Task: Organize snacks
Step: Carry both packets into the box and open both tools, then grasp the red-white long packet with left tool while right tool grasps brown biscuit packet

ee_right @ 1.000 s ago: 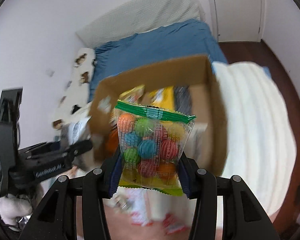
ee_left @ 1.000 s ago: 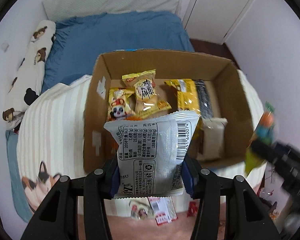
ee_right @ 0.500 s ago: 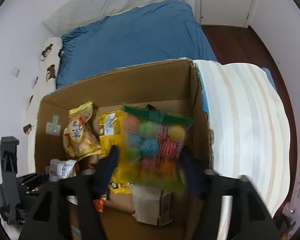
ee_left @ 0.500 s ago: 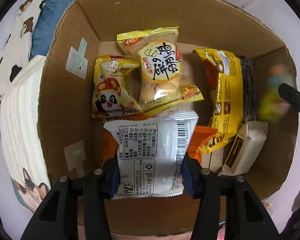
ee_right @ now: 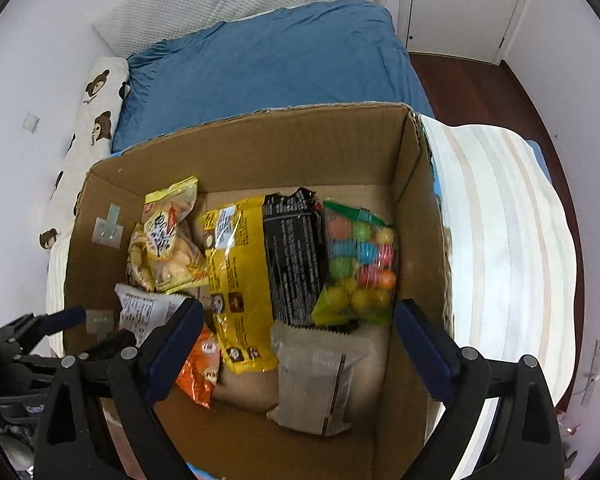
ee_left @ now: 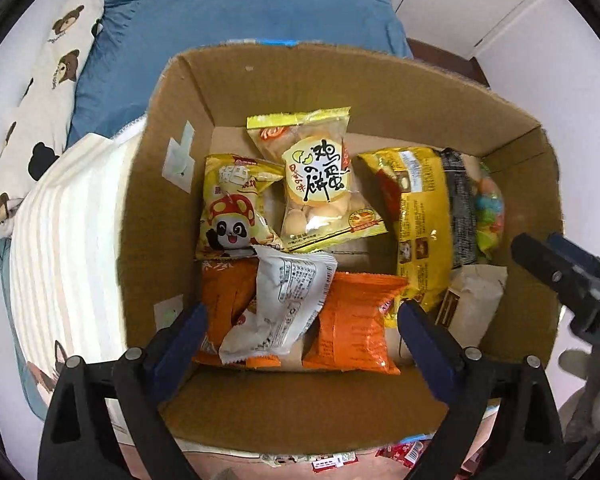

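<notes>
Filling the room, a blue-sheeted bed (ee_right: 268,64) carries a striped white blanket (ee_right: 500,240) under an open corrugated cardboard box (ee_left: 340,92). Inside lie crinkly packets: the white snack pack (ee_left: 280,304), long axis tilted, atop orange ones; the candy-ball bag (ee_right: 360,268) lengthwise by the right wall. Left gripper (ee_left: 300,332) and right gripper (ee_right: 296,332) are both opening, empty.

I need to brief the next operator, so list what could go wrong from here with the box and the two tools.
1. The white packet lies tilted across the orange packets, directly between the left tool's opening jaws; pulling out carelessly could snag it.
2. The bag of coloured balls leans against the box wall beside the black packet; it may slump.
3. The right tool, jaws opening and empty, sits close to the left; they could collide.
</notes>
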Motion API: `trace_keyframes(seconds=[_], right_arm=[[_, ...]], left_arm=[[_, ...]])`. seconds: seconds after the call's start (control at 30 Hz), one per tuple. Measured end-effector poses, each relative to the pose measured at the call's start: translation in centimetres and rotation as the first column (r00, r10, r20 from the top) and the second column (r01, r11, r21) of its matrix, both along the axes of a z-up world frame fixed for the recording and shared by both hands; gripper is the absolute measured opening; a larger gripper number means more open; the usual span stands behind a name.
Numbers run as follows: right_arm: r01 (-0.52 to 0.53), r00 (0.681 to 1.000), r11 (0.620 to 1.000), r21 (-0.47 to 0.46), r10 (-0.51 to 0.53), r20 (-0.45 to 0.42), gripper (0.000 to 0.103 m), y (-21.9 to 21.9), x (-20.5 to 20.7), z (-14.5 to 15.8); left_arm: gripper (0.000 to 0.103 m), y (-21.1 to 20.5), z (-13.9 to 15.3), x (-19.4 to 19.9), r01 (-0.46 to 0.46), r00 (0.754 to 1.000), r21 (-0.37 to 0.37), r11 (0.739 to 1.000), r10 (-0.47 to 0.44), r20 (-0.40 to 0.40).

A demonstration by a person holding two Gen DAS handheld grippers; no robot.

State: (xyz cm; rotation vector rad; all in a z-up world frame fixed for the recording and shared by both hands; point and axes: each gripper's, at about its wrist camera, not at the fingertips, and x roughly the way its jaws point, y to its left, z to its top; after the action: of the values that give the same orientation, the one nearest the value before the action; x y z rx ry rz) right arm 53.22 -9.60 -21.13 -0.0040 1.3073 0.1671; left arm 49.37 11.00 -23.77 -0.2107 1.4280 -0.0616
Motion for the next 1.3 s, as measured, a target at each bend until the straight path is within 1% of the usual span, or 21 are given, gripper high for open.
trace_keyframes(seconds=[0.07, 0.17, 0.23, 0.33, 0.47, 0.67, 0.77, 0.87, 1.1, 1.23, 1.3], right_arm=[[-0.002, 1.0, 1.0, 0.001, 0.002, 0.003, 0.098, 0.1, -0.8, 0.2], [-0.008, 1.0, 1.0, 0.005, 0.008, 0.016, 0.098, 0.1, -2.4, 0.6], [-0.01, 1.0, 1.0, -0.007, 0.01, 0.027, 0.098, 0.1, -3.6, 0.7], [0.0, 0.999, 1.0, 0.011, 0.0, 0.033, 0.098, -0.1, -5.5, 0.8], [0.018, 0.998, 1.0, 0.02, -0.019, 0.056, 0.098, -0.3, -7.5, 1.2], [0.03, 0.995, 0.999, 0.03, -0.033, 0.097, 0.098, -0.8, -9.8, 2.8], [0.031, 0.991, 0.999, 0.035, -0.035, 0.126, 0.098, -1.0, -11.0, 3.9], [0.03, 0.985, 0.999, 0.038, -0.036, 0.17, 0.098, -1.1, -12.7, 5.4], [0.029, 0.954, 0.997, 0.067, -0.048, 0.297, 0.098, -1.8, -18.4, 9.4], [0.023, 0.948, 0.995, 0.095, -0.052, 0.315, 0.098, -2.4, -21.5, 10.5], [0.025, 0.951, 0.994, 0.111, -0.057, 0.303, 0.098, -2.8, -22.8, 10.3]], left_arm=[[0.097, 0.0, 1.1, -0.3, -0.011, 1.0, 0.02, 1.0, 0.011, 0.029], [0.097, 0.2, 3.2, -1.8, -0.037, 0.993, 0.082, 0.996, 0.028, 0.113], [0.097, 0.0, 3.9, -2.4, -0.044, 0.989, 0.111, 0.993, 0.027, 0.148], [0.097, -0.2, 5.1, -3.5, -0.059, 0.981, 0.138, 0.989, 0.032, 0.194], [0.097, -0.6, 6.2, -4.6, -0.068, 0.972, 0.148, 0.987, 0.032, 0.234], [0.097, -1.3, 7.4, -6.7, -0.084, 0.958, 0.153, 0.985, 0.038, 0.285], [0.097, -1.8, 8.5, -8.1, -0.09, 0.947, 0.158, 0.983, 0.036, 0.32], [0.097, -2.4, 9.8, -9.8, -0.095, 0.931, 0.165, 0.982, 0.029, 0.363], [0.097, -3.1, 13.1, -15.2, -0.12, 0.881, 0.156, 0.98, 0.033, 0.473], [0.097, -3.2, 13.7, -17.9, -0.122, 0.87, 0.144, 0.982, 0.036, 0.493], [0.097, -3.1, 13.3, -19.5, -0.126, 0.873, 0.133, 0.983, 0.046, 0.485]])
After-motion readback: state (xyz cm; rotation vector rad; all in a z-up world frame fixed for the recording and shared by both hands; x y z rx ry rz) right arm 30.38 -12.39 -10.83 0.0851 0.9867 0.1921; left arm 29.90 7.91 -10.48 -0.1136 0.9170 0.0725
